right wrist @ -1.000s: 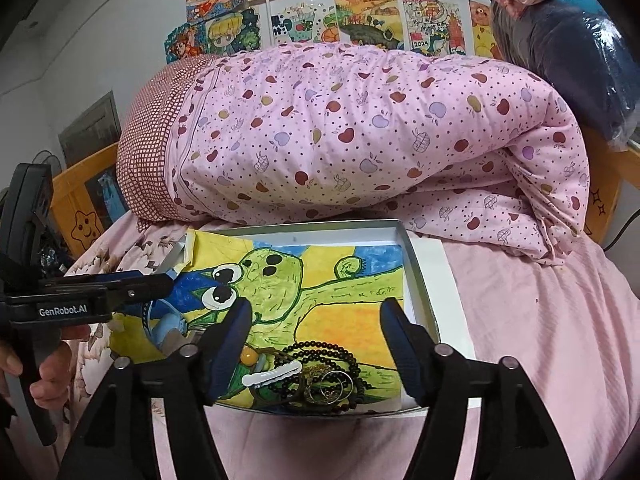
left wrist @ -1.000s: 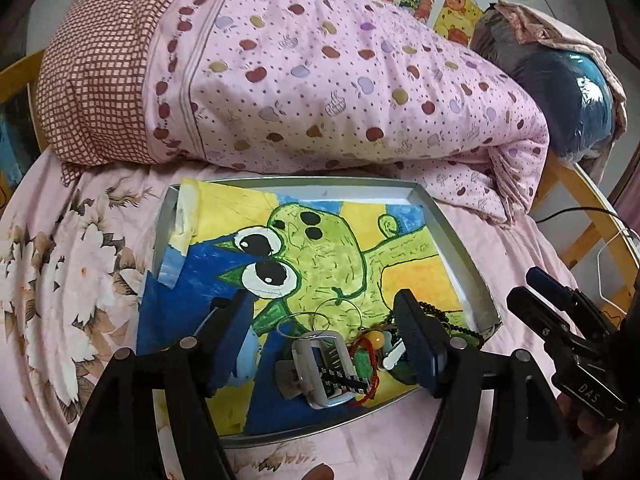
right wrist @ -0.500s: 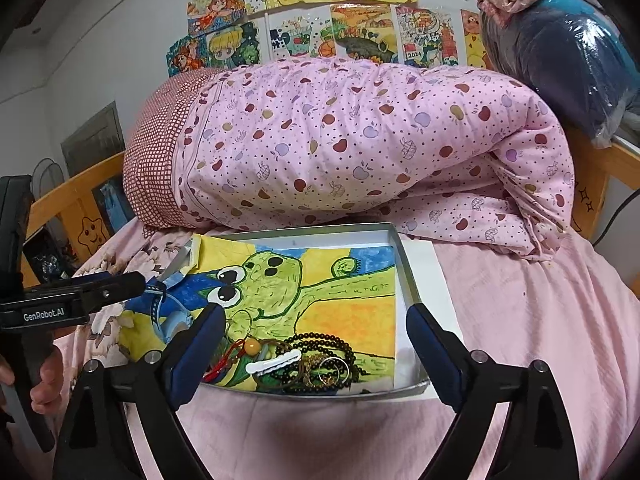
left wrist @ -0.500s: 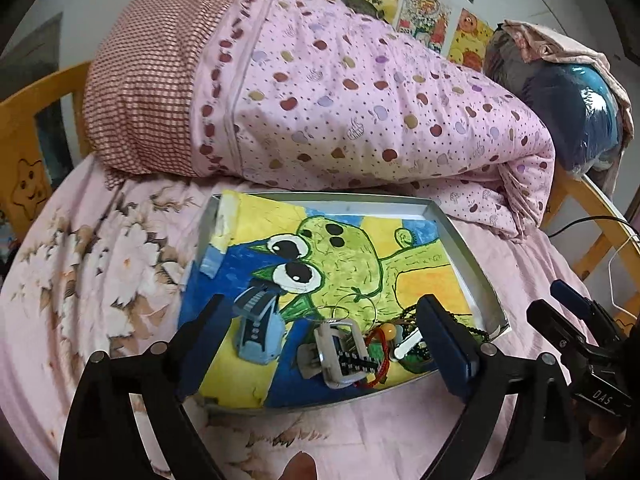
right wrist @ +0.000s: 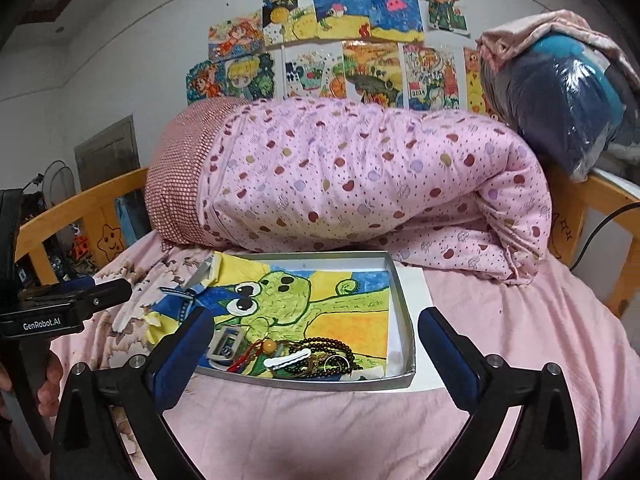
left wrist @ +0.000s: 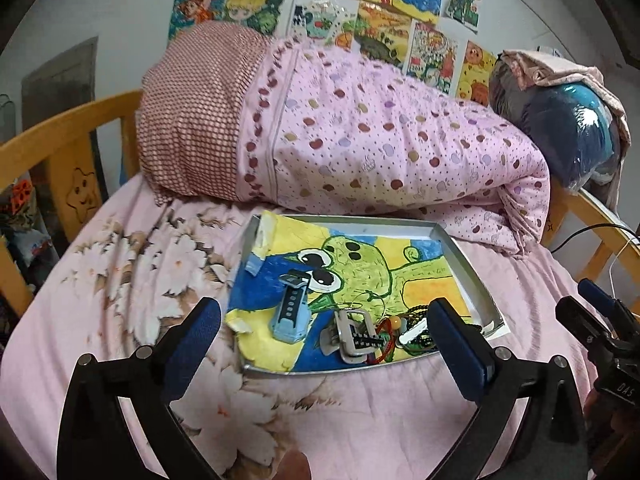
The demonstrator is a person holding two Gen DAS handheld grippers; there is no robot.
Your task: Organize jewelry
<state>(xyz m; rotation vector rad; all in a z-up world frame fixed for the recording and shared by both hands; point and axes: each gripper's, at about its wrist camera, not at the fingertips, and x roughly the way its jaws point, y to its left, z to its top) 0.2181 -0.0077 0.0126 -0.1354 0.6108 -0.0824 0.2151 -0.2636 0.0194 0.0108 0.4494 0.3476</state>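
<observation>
a: where's the jewelry?

b: bunched in the tray's near corner on the bed: beads, a white clip, a buckle. the blue watch lies apart, likely sorted out.

a: your claws?

b: left claw and right claw both gape wide, holding nothing, hovering short of the near rim. the tray's far half is bare drawing, so there's room to spread pieces.

Tangled jewelry heaped at the metal tray's near edge
</observation>
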